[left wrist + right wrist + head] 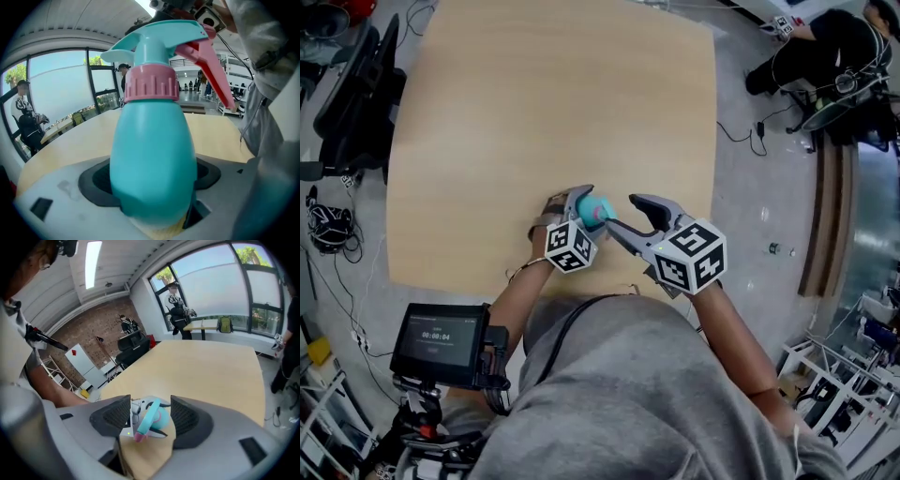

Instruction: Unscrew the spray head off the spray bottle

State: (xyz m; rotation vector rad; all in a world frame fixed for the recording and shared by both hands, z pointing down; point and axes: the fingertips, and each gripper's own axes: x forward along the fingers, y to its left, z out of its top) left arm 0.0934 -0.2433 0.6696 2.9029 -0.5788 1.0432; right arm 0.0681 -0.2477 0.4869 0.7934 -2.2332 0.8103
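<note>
Teal spray bottle (pixel 154 159), pink collar (pixel 151 85); tan table (pixel 553 112)

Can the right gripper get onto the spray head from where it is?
Probably yes: the right gripper has its jaws apart, and the spray head shows in their gap, unobstructed. The left gripper holds only the bottle body.

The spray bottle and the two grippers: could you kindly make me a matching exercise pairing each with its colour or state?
1 bottle body
2 collar
3 left gripper
4 right gripper

A pink
B jaws apart, gripping nothing
C teal
D jaws closed on the bottle body

Pairs: 1-C, 2-A, 3-D, 4-B
</note>
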